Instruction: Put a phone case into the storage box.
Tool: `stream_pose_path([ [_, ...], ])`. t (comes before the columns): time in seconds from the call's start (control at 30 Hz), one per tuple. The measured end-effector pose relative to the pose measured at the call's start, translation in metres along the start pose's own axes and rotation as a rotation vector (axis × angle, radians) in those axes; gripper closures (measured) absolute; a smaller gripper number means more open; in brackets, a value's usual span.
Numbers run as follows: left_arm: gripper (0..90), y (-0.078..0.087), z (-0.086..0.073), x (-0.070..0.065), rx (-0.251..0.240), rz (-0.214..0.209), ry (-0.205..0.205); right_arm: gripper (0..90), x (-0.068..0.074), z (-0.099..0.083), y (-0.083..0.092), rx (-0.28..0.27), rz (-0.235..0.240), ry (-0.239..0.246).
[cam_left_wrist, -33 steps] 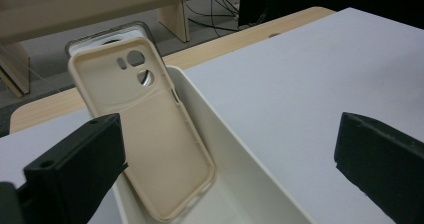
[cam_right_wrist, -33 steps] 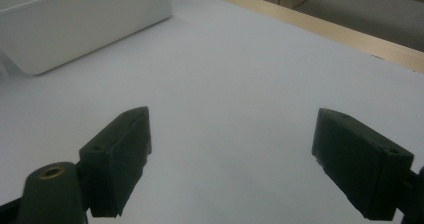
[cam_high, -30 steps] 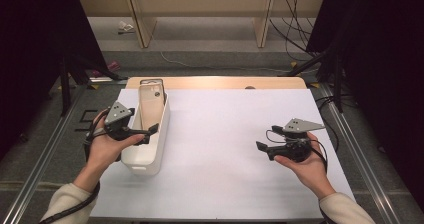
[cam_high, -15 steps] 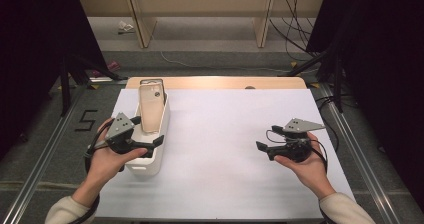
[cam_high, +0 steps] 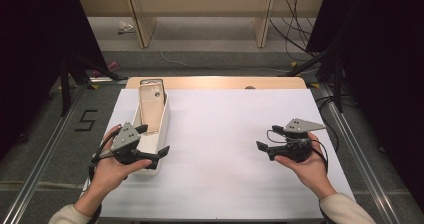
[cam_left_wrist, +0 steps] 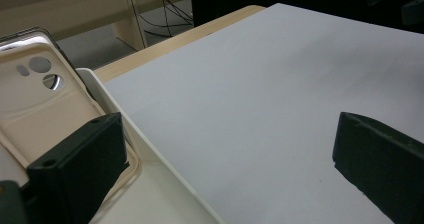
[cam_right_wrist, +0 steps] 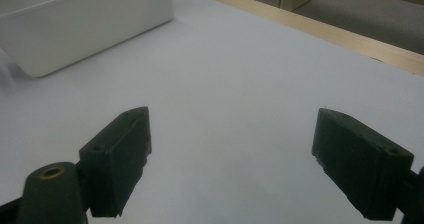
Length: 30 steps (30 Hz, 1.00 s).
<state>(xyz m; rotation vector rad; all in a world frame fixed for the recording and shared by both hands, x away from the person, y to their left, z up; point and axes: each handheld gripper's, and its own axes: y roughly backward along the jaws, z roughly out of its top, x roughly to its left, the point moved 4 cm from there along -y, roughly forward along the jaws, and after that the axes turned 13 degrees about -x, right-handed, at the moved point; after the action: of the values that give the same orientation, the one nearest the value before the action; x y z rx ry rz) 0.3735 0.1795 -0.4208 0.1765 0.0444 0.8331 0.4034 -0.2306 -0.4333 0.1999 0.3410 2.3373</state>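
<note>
so, left gripper sits at the near end of the white tray, jaws spread wide, gripping nothing. in the left gripper view one jaw is over the tray interior, just in front of the phone case, the other is out over the white table cover. contact between the inner jaw and the case: can't tell, the jaw blocks the case's lower edge.

phone case leans in the tray with its top sticking past the far rim, inside face toward the camera; camera cutouts visible up top. its bottom half is hidden by the left gripper and hand in the high view.

right gripper is held low over the cover on the right side, well apart from the tray, jaws wide open and empty. right hand covers most of its body. in the right gripper view the tray is cut off at the top left, contents not visible from there.

wooden table edge shows past the cover's far side.
</note>
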Motion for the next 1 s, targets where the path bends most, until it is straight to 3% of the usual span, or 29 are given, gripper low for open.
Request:
stream_pose_path([
  [0.43,1.3,0.006,-0.009,-0.004,0.001,-0.007,-0.011,16.8,0.0,-0.001,0.002,0.001,0.002,0.003],
  [1.0,1.5,0.007,-0.013,-0.007,0.004,-0.01,-0.018,16.7,-0.001,-0.005,0.018,-0.003,-0.01,-0.01],
])
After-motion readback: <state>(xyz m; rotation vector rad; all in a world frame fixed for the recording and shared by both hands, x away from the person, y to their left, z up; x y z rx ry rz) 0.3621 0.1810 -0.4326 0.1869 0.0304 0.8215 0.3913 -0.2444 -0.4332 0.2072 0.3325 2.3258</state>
